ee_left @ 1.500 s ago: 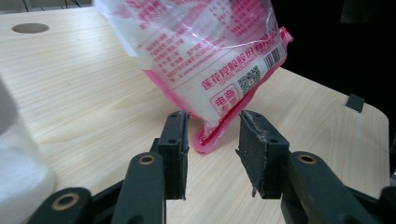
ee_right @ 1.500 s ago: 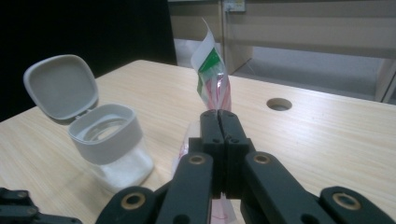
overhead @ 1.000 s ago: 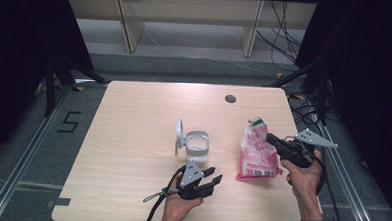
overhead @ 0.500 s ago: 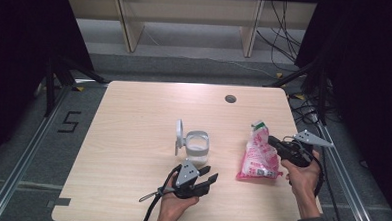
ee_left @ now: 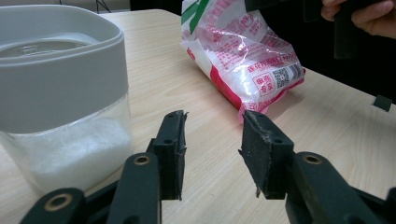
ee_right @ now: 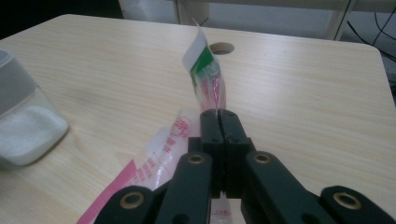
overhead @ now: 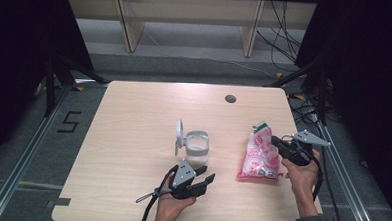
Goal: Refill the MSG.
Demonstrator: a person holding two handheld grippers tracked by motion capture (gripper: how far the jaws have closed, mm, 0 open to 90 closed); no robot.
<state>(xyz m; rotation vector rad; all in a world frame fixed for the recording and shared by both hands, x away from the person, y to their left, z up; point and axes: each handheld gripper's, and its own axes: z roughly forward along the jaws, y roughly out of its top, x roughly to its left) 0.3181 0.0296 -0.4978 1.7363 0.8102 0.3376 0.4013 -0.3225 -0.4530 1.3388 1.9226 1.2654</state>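
From above, the right gripper (overhead: 276, 142) at right of centre pinches the pink bag (overhead: 258, 156), lying lengthwise up-frame; in the left gripper view, half-open empty jaws, just widening, sit right of the jar (ee_left: 60, 93); the right gripper view shows jaws clamped near the bag's top.

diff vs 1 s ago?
The right claw, shut on the top of the pink bag, has lowered it a little; the bag now lies flatter on the table. The left claw has just been opening, with nothing between its pads. The open container stayed put.
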